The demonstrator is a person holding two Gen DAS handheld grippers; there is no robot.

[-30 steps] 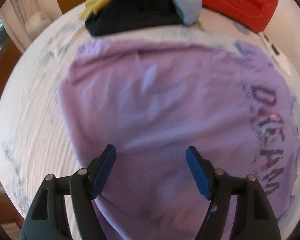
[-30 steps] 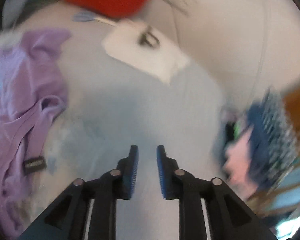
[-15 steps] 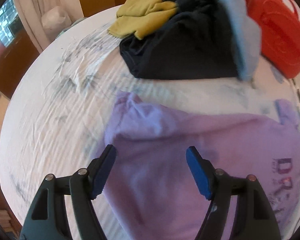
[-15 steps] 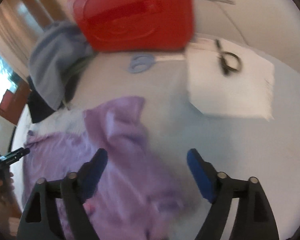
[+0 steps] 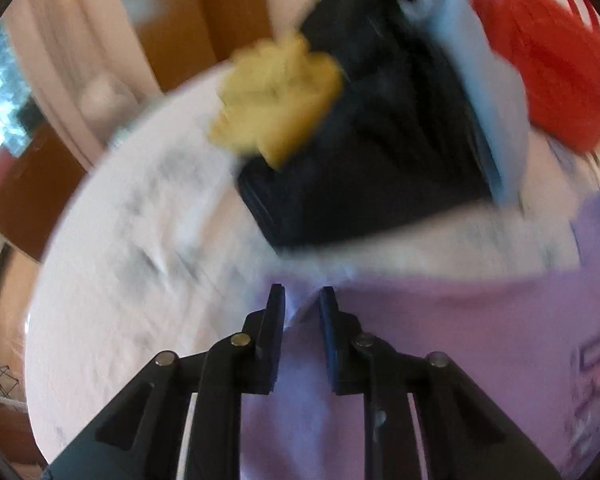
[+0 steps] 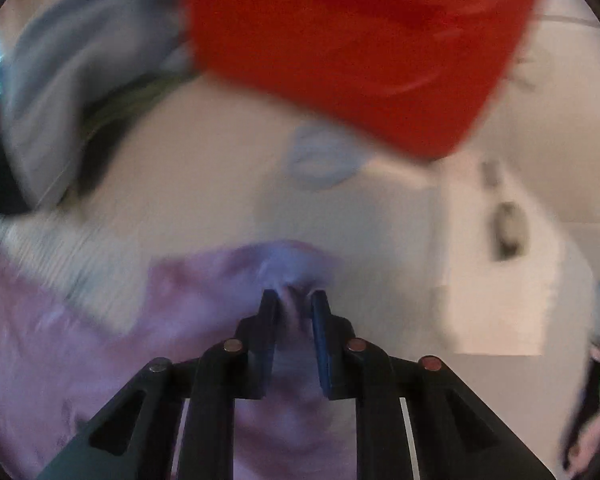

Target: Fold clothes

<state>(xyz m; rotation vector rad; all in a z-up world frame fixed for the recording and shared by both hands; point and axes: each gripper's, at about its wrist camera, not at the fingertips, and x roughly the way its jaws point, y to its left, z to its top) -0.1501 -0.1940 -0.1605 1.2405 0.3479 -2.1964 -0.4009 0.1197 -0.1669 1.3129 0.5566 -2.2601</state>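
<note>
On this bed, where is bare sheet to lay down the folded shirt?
Bare sheet lies left of the purple shirt, below the yellow garment. A smaller patch sits between the shirt and the red bag. The far side is crowded: dark clothes, grey-blue garment, white paper.

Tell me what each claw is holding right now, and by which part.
Both hold the purple shirt. The left claw pinches a corner at its far edge; the right claw pinches a bunched edge at its far end. Blur hides which part exactly.
</note>
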